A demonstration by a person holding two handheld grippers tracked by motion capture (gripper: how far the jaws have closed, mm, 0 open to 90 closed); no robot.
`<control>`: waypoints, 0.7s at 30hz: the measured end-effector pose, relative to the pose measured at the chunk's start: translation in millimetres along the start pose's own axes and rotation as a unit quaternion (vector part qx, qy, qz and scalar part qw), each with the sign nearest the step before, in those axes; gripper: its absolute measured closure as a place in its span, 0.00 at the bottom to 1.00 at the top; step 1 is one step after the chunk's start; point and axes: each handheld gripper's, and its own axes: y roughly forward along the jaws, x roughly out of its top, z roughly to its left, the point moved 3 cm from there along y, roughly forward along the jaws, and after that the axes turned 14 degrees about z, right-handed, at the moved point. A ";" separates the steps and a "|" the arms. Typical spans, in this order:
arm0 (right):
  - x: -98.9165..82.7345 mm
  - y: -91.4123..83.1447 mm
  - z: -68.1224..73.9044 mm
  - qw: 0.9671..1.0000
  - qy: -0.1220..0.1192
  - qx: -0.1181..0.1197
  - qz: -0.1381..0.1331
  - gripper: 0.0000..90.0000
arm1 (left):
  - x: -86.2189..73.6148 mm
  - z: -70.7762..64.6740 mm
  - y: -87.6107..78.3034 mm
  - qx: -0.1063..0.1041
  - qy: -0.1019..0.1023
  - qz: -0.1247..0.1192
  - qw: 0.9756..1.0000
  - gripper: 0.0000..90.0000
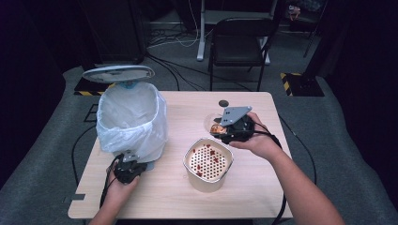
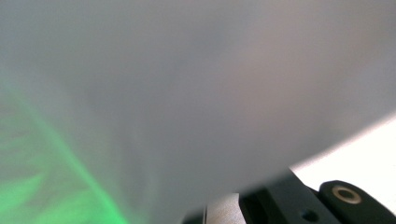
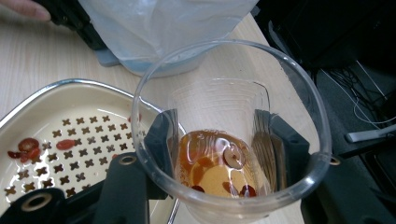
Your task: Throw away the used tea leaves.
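The right gripper point(image 3: 219, 186) clamps a clear cup point(image 3: 229, 135) of amber dregs just beyond the strainer pot point(image 1: 208, 159); the left gripper point(image 1: 127, 169), jaws closed, pinches the bin's bag point(image 1: 131, 117). Emptying into the strainer looks next, needing a tilt.

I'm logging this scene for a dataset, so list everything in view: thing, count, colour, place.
table: one, light wood, centre.
bin: one, white bag liner, grey lid raised, table's left.
strainer pot: one, cream, red bits on its perforated insert, table's middle.
plastic cup: one, clear, amber liquid and red bits inside, clamped by the right gripper.
chair: one, black, behind the table.
left gripper: black, shut, at the bin's base.
right gripper: black, beside the pot.
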 end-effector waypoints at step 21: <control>1.8 5.6 21.6 0.991 -0.110 -0.050 0.051 0.57 | -0.5 1.4 -1.0 0.002 0.010 0.009 1.000 1.00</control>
